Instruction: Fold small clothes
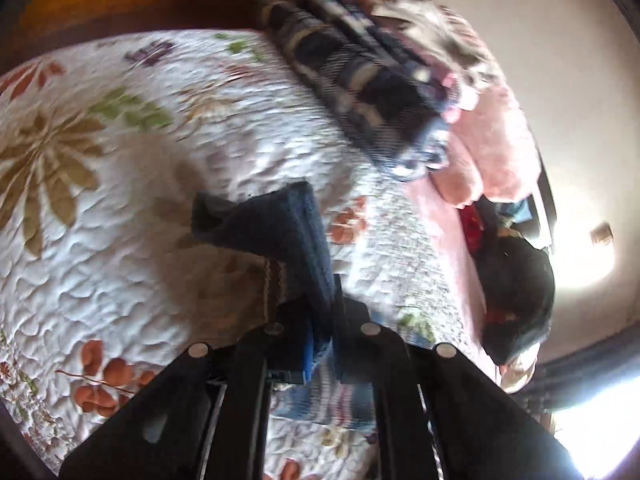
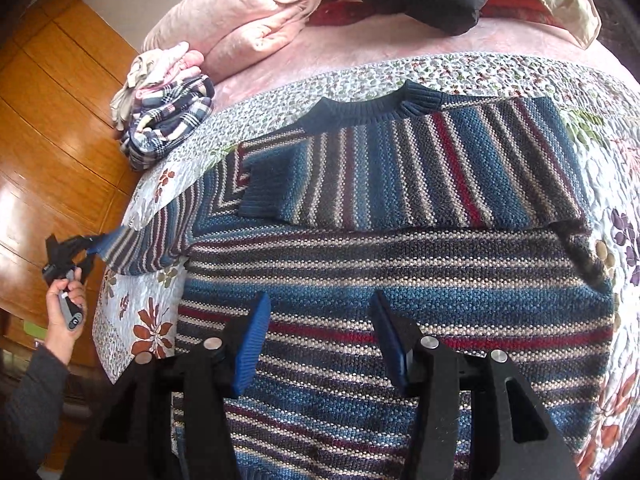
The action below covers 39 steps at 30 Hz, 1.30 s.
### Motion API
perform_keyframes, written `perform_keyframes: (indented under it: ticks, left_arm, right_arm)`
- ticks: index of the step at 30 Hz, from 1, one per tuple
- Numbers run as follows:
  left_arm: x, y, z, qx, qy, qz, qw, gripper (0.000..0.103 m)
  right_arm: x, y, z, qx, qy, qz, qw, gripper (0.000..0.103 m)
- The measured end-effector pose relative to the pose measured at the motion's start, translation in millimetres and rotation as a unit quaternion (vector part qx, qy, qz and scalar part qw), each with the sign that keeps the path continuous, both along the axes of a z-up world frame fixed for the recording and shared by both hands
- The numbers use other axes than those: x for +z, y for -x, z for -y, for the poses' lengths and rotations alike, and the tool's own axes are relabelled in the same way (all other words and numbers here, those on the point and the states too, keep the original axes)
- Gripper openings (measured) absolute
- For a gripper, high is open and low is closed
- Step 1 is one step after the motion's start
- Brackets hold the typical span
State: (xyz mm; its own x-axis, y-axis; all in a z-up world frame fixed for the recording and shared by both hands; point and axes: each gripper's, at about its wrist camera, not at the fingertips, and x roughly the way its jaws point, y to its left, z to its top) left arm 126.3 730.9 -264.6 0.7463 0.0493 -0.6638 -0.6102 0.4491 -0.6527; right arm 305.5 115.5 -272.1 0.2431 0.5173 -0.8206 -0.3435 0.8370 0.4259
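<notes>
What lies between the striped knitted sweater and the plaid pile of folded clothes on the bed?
Only bare floral quilt separates the striped knitted sweater from the plaid pile of folded clothes; the right wrist view shows it.

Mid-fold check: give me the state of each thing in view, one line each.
Striped sweater: flat on the quilt, one sleeve folded across the chest, the other pulled out to the side.
Sleeve cuff: pinched in the left gripper.
Left gripper: shut on the sleeve cuff.
Right gripper: open, above the sweater body.
Plaid garment: folded, in the pile at the bed edge.
Pink blanket: bunched up.
</notes>
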Motion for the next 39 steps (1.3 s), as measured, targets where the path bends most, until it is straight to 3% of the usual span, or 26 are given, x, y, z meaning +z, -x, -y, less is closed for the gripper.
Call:
perform_keyframes:
  ticks: [3, 6, 9, 12, 16, 20, 26, 29, 31, 32, 33, 34, 36, 39]
  left_arm:
    - [56.4, -39.1, 43.2, -0.063, -0.055, 0.032, 0.996, 0.005]
    - [95.6, -78.4, 93.0, -0.122, -0.093, 0.055, 0.9867, 0.005]
    - [113.6, -115.1, 150.9, -0.182, -0.125, 0.062, 0.9734, 0.005]
    - [112.4, -151.5, 208.9, -0.242, -0.15, 0.049, 0.9573, 0.005]
    - [86.8, -191.6, 282.1, -0.313, -0.172, 0.022, 0.9338, 0.005]
    - [49.4, -220.8, 354.9, -0.377, -0.197, -0.012, 0.905, 0.005]
    - [-30.5, -246.8, 446.0, -0.457, -0.247, -0.086, 0.8502, 0.005]
    - [-69.2, -245.8, 473.1, -0.496, -0.264, -0.122, 0.8182, 0.022]
    - [-72.6, -232.7, 483.7, -0.511, -0.274, -0.118, 0.806, 0.048]
    - [-70.2, -224.8, 482.9, -0.509, -0.281, -0.112, 0.8058, 0.056]
    - [-66.0, -217.8, 477.6, -0.501, -0.284, -0.104, 0.8111, 0.074]
    - [-60.9, -209.7, 469.9, -0.491, -0.279, -0.095, 0.8197, 0.083]
    - [-50.9, -197.7, 447.8, -0.469, -0.249, -0.088, 0.8429, 0.083]
    - [-42.4, -172.2, 405.2, -0.421, -0.171, -0.071, 0.8878, 0.085]
  right_arm:
    - [5.1, -0.3, 11.6, -0.012, -0.006, -0.001, 1.0, 0.052]
    - [13.3, -1.0, 25.8, -0.026, -0.013, 0.006, 1.0, 0.052]
    - [19.2, -3.9, 40.6, -0.041, -0.018, 0.009, 0.999, 0.052]
    - [22.1, -9.3, 55.7, -0.055, -0.024, 0.01, 0.998, 0.052]
    - [20.8, -16.2, 76.1, -0.077, -0.03, 0.011, 0.997, 0.054]
    - [13.2, -23.7, 93.8, -0.091, -0.032, 0.005, 0.995, 0.055]
    - [-11.2, -42.4, 109.0, -0.104, -0.035, -0.036, 0.993, 0.055]
    - [-21.0, -60.3, 113.7, -0.115, -0.069, -0.069, 0.989, 0.063]
    - [-26.6, -76.9, 115.9, -0.125, -0.113, -0.098, 0.981, 0.064]
    - [-30.4, -86.8, 114.2, -0.124, -0.141, -0.115, 0.976, 0.064]
    - [-35.3, -97.1, 110.5, -0.121, -0.163, -0.132, 0.97, 0.064]
    - [-41.2, -107.8, 103.9, -0.117, -0.181, -0.149, 0.965, 0.064]
    - [-56.1, -128.7, 87.1, -0.109, -0.198, -0.177, 0.958, 0.063]
    - [-85.3, -154.2, 58.9, -0.1, -0.195, -0.219, 0.951, 0.058]
